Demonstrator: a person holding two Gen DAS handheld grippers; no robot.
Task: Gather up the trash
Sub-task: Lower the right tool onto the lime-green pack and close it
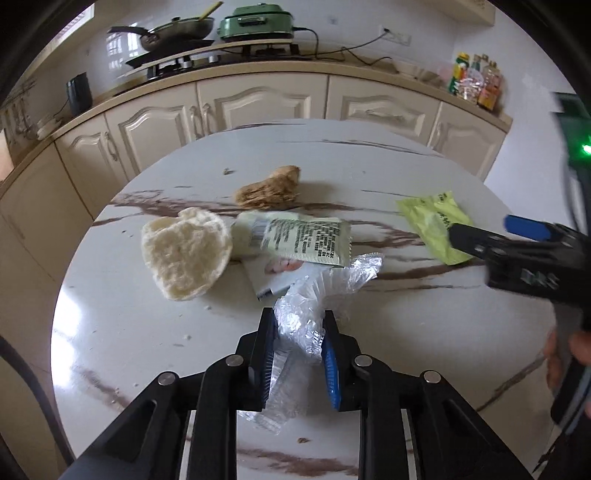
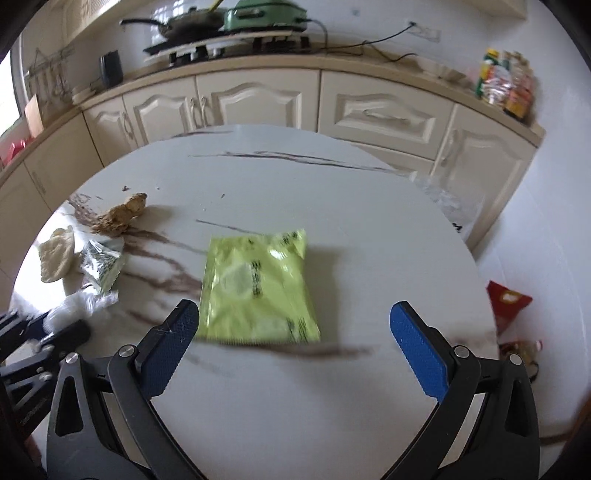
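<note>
Two grippers: both over a round marble-look table (image 1: 110,332), trash scattered on top
Left gripper (image 1: 300,354): jaws drawn in close on a crumpled clear plastic wrap (image 1: 314,306); blue pads press it from both sides, loose plastic spills ahead of and behind the fingers
Right gripper (image 2: 291,325): jaws spread wide, nothing between the pads; it hangs over the near edge of a yellow-green packet (image 2: 255,288)
Yellow-green packet: flat on the table, dark print on top; in the left view (image 1: 430,221) it sits at the right side, partly hidden by the right gripper's finger
Containers: green lidded electric pot (image 1: 255,24) on the counter, contents not visible; dark pan (image 1: 177,29) beside it on the stove with a yellow utensil handle sticking out; whether it holds food, cannot tell
Printed sachet (image 1: 303,240): pale, black text, lying on a white card, just ahead of the clear wrap
White crumpled piece (image 1: 184,254): left of the sachet, touching its end
Brown lump (image 1: 267,188): farther back, apart from the sachet
Counter: cream cabinets (image 1: 255,103) behind the table, bottles and packets (image 1: 476,81) at the right end
Floor: red packet (image 2: 508,299) beyond the table's right edge
Obstruction: sachet and card lie directly ahead of the left gripper
Blur: right view smeared
</note>
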